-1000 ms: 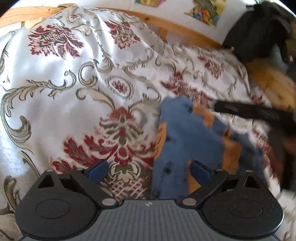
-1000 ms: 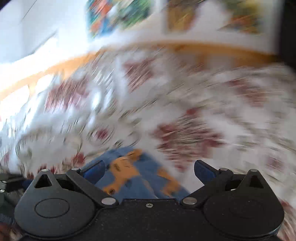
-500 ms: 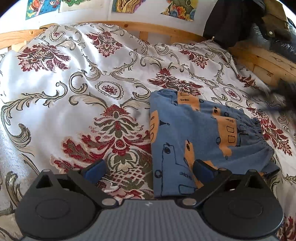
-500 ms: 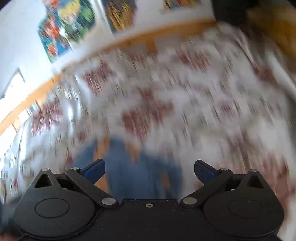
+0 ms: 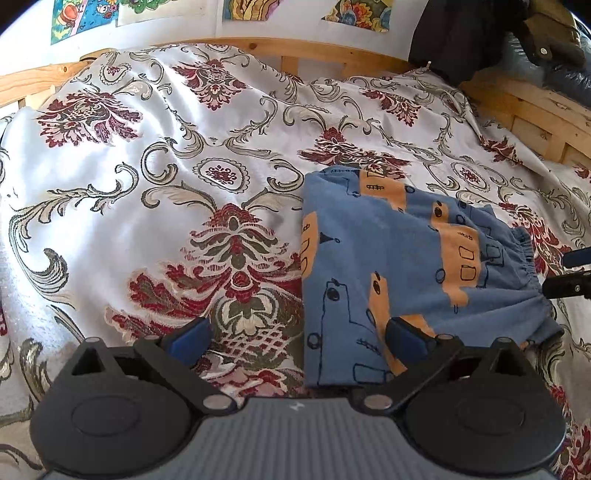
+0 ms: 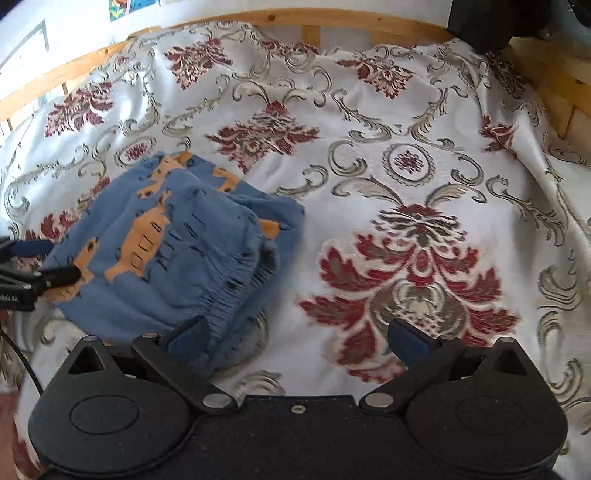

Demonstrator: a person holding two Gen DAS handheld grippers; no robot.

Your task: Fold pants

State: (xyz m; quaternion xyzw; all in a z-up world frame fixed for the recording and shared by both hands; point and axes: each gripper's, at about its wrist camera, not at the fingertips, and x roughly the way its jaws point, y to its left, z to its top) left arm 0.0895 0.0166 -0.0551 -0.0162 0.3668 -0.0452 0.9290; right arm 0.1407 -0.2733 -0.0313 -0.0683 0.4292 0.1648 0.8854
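Pulled back since half a second ago, left gripper (image 5: pixel 295 336) and right gripper (image 6: pixel 295 336) both spread and empty, clear of pants (image 5: pixel 413 273) left folded compact on bedspread (image 5: pixel 147 184), likely to check the fold.

The near edge of the pants (image 5: pixel 388 258) is hidden behind the left gripper (image 5: pixel 297 334) body in the left wrist view. In the right wrist view, the pants' near corner is hidden behind 1 blue finger pad (image 6: pixel 188 338) of the right gripper (image 6: pixel 297 338). The wall pictures (image 5: pixel 243 9) beyond the pants are cut off by the top edge. The dark bundle (image 5: pixel 461 33) at the far right of the pants is cropped, too unclear to identify.
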